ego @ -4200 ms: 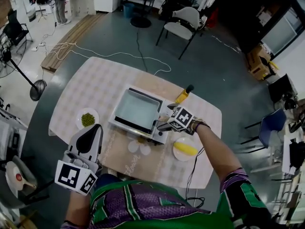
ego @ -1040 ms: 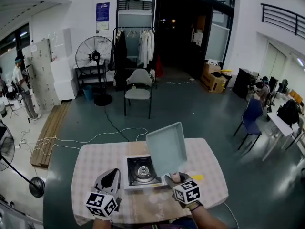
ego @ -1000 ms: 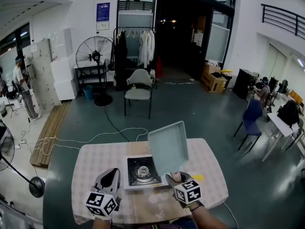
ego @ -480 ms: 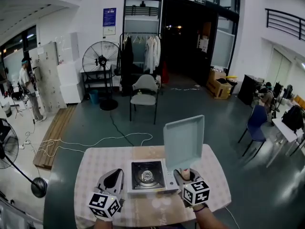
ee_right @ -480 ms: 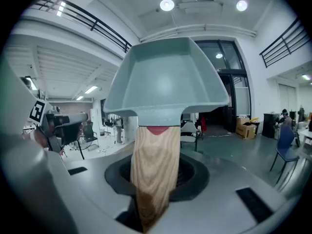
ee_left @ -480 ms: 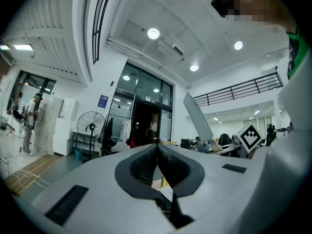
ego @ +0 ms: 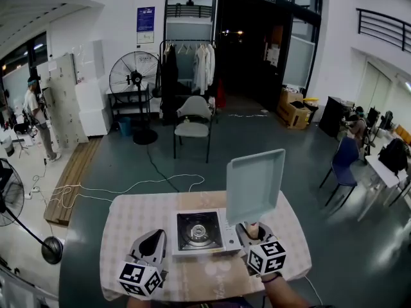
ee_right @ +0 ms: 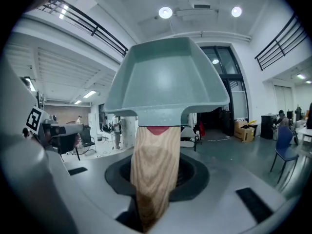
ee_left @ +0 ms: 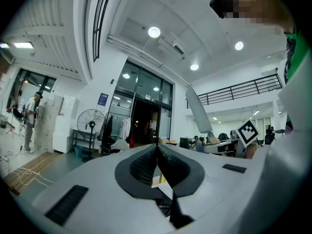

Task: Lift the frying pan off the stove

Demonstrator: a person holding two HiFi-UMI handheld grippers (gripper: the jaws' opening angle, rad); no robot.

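We clamp right tool (ego: 250, 230) on wooden handle (ee_right: 152, 172) of pale green square pan (ego: 255, 185), tilted clear above silver stove (ego: 199, 231); left tool (ego: 153, 236) closed, empty

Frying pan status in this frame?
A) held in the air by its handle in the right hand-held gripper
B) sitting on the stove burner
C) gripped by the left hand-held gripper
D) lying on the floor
A: the right hand-held gripper is closed on the wooden handle, and the frying pan is up in the air, clear of the bare stove.
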